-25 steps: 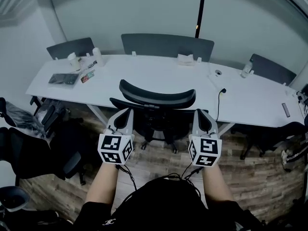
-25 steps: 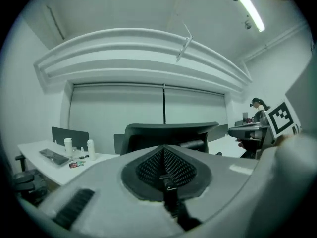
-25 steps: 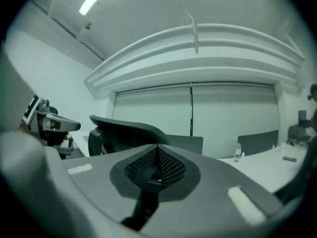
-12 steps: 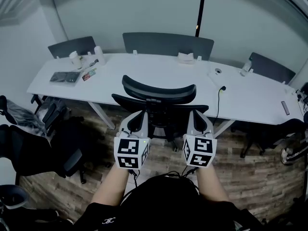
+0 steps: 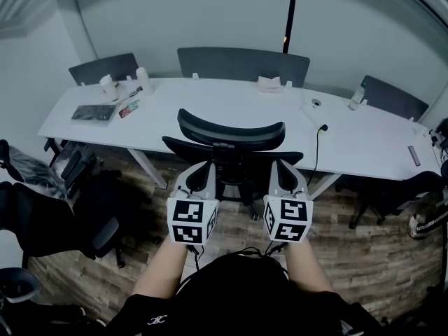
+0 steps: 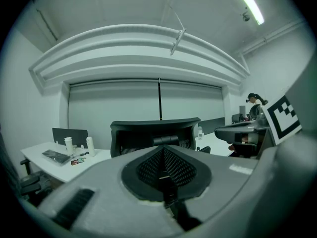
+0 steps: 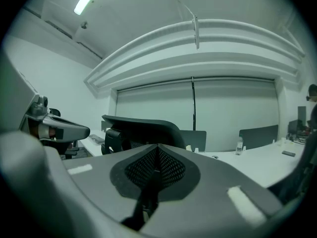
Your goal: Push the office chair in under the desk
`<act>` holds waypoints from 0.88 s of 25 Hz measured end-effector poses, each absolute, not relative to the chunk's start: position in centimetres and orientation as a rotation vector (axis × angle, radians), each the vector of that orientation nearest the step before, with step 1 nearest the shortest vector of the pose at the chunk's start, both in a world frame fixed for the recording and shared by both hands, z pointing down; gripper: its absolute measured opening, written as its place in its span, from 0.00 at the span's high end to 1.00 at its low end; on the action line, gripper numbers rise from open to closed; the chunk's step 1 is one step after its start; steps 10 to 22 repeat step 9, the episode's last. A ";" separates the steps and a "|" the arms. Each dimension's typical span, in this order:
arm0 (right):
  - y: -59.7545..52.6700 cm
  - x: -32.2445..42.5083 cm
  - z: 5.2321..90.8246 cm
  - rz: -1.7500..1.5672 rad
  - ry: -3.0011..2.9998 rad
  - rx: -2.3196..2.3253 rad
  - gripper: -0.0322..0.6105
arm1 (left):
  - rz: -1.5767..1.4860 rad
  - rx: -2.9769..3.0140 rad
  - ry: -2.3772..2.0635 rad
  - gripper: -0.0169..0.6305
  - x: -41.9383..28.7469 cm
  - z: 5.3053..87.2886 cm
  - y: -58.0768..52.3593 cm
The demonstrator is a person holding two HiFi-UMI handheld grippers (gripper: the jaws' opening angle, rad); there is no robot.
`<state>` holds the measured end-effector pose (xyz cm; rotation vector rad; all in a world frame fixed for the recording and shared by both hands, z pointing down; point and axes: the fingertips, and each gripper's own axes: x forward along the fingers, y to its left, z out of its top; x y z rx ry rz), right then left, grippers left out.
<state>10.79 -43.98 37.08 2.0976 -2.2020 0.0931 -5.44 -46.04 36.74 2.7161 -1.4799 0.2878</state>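
Head view showed the black, mesh-backed office chair (image 5: 231, 135) with its curved headrest at the near edge of the long, smooth white desk (image 5: 210, 107). The grey left gripper (image 5: 201, 168) and right gripper (image 5: 281, 166) were closed on nothing, their tips by the backrest. A second before, the left gripper had been farther left.

My left gripper (image 5: 201, 166) and right gripper (image 5: 281, 164) are pale grey moulded shells. Each carries a white cube (image 5: 190, 221) printed with black square markers, and thin black cables (image 5: 187, 250) trail from them toward my chest. Their fingers (image 6: 99, 197) are broad, smooth and grey, with a black mesh-textured pad (image 6: 148, 168) set in near the tip. I wear a black short-sleeved top (image 5: 238, 292) with a small white logo (image 5: 157, 321) on the left sleeve.
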 end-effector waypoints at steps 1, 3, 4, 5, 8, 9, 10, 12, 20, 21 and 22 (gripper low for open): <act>-44.0 10.7 37.1 0.092 -2.203 2.098 0.94 | 0.288 2.716 -1.481 0.96 -5.5 36.8 -46.1; -44.1 10.6 37.1 0.093 -2.203 2.097 0.94 | 0.286 2.713 -1.481 0.96 -5.8 36.8 -46.3; -44.2 10.5 37.2 0.094 -2.203 2.096 0.94 | 0.285 2.711 -1.481 0.96 -5.9 36.8 -46.4; -44.4 10.4 37.2 0.095 -2.203 2.094 0.94 | 0.284 2.710 -1.481 0.96 -6.0 36.8 -46.5; -44.6 10.3 37.2 0.094 -2.201 2.090 0.94 | 0.287 2.706 -1.480 0.96 -6.1 37.0 -46.7; -44.7 10.3 37.2 0.094 -2.200 2.090 0.94 | 0.289 2.705 -1.479 0.96 -6.1 37.0 -46.8; -44.7 10.3 37.2 0.094 -2.200 2.090 0.94 | 0.289 2.705 -1.479 0.96 -6.1 37.0 -46.8; -44.7 10.3 37.2 0.094 -2.200 2.090 0.94 | 0.289 2.705 -1.479 0.96 -6.1 37.0 -46.8; -44.7 10.3 37.2 0.094 -2.200 2.090 0.94 | 0.289 2.705 -1.479 0.96 -6.1 37.0 -46.8; -44.7 10.3 37.2 0.094 -2.200 2.090 0.94 | 0.289 2.705 -1.479 0.96 -6.1 37.0 -46.8; -44.7 10.3 37.2 0.094 -2.200 2.090 0.94 | 0.289 2.705 -1.479 0.96 -6.1 37.0 -46.8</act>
